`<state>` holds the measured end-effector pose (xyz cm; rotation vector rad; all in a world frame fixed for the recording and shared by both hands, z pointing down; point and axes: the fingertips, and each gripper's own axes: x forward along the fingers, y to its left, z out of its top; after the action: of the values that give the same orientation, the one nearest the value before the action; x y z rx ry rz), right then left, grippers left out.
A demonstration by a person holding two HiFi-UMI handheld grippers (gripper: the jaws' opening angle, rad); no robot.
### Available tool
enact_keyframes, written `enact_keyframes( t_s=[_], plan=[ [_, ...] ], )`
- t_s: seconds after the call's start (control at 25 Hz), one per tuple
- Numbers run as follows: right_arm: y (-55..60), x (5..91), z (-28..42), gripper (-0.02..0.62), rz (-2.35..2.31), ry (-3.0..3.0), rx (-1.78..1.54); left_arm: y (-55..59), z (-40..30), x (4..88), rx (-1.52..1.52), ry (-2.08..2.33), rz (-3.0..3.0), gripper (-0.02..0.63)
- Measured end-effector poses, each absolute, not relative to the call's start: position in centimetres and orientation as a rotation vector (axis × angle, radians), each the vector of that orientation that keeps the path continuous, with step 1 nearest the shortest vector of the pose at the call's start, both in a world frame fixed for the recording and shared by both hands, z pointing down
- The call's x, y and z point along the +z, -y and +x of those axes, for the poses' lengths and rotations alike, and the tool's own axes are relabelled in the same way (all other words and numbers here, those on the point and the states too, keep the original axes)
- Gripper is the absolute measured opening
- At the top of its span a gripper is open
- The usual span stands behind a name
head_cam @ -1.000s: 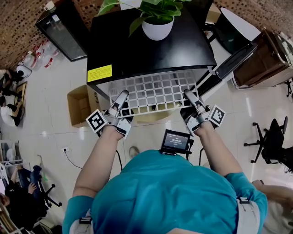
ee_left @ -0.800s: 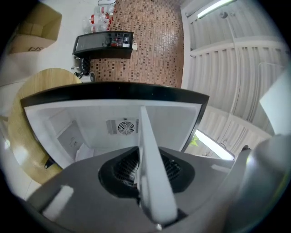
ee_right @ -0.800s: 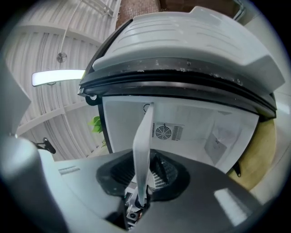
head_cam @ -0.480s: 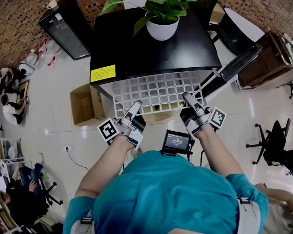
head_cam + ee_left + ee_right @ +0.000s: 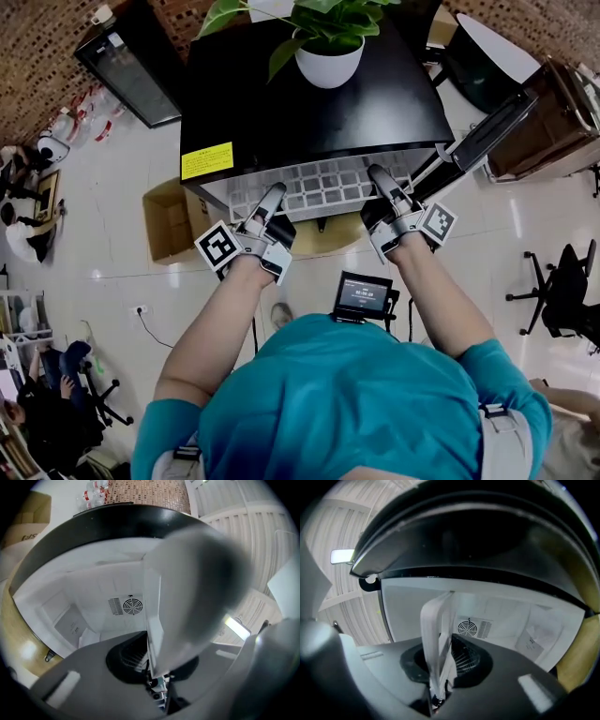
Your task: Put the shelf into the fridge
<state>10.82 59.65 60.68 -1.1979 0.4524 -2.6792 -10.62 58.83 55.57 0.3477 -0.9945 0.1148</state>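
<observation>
A black mini fridge [image 5: 309,103] stands open towards me, its white inside and rear fan [image 5: 132,605] showing. The white grid shelf [image 5: 323,178] lies level, mostly inside the cavity, with only its front rows showing. My left gripper [image 5: 273,194] is shut on the shelf's front left edge; in the left gripper view that edge [image 5: 154,620] runs down between the jaws. My right gripper [image 5: 378,175] holds the front right edge. There the white rim [image 5: 436,634] sits between the jaws [image 5: 438,691], which are opening.
A potted plant [image 5: 328,52] stands on the fridge top. The fridge door [image 5: 483,127] hangs open at the right. A cardboard box [image 5: 167,225] sits on the floor at the left, a black cabinet [image 5: 127,61] behind it. An office chair [image 5: 562,291] is far right.
Both grippers have moved forward and the shelf has slid deeper into the fridge; fewer grid rows stick out now. The left gripper has shifted right along the front edge.
</observation>
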Motion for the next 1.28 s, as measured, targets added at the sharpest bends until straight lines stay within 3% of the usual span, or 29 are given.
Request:
enact_keyframes(
  t_s=[0.96, 1.28],
  plan=[
    [-59.6, 67.0, 9.6, 0.054, -1.573, -0.491, -2.542, -56.6, -11.6, 63.2, 0.020, 1.238, 0.458, 0.037],
    [-60.5, 66.7, 12.4, 0.061, -1.581, -0.531, -2.502, -55.1, -7.8, 62.5, -0.045, 1.244, 0.593, 0.043]
  ],
)
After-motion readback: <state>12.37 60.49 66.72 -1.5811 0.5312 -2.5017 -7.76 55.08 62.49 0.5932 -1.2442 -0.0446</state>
